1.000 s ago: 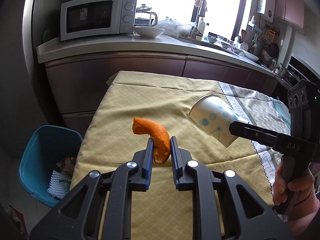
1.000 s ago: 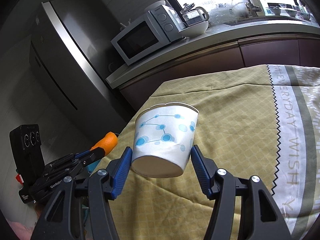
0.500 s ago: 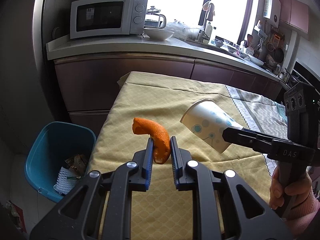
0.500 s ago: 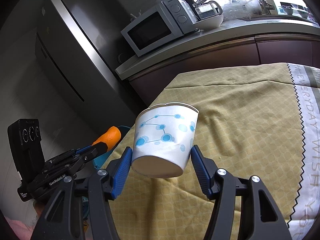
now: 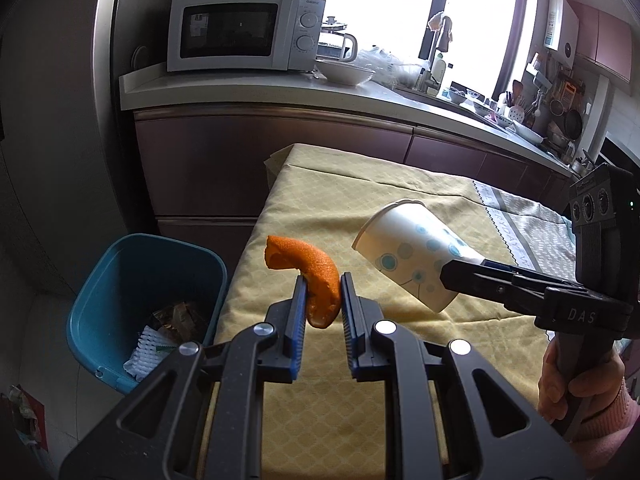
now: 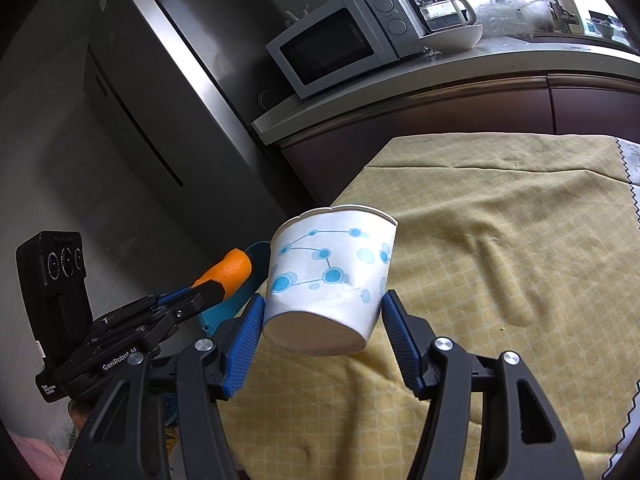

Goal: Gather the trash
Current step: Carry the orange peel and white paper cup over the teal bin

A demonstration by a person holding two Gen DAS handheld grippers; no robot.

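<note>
Left gripper (image 5: 322, 308) clamped on curled orange peel (image 5: 308, 272), held in air over left edge of yellow tablecloth (image 5: 360, 208), peel end poking toward teal bin (image 5: 120, 264). Bin down on floor just beside that table edge, wrappers and white foam net already inside. Right gripper (image 6: 322, 320) squeezing paper cup (image 6: 332, 272) near its base, blue dot pattern, rim tipped away, hanging above cloth, not touching it.

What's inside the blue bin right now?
The blue bin beside the table holds a white ribbed foam net and crumpled brownish wrappers at the bottom. The near wall covers part of its floor, so anything there is hidden.
</note>
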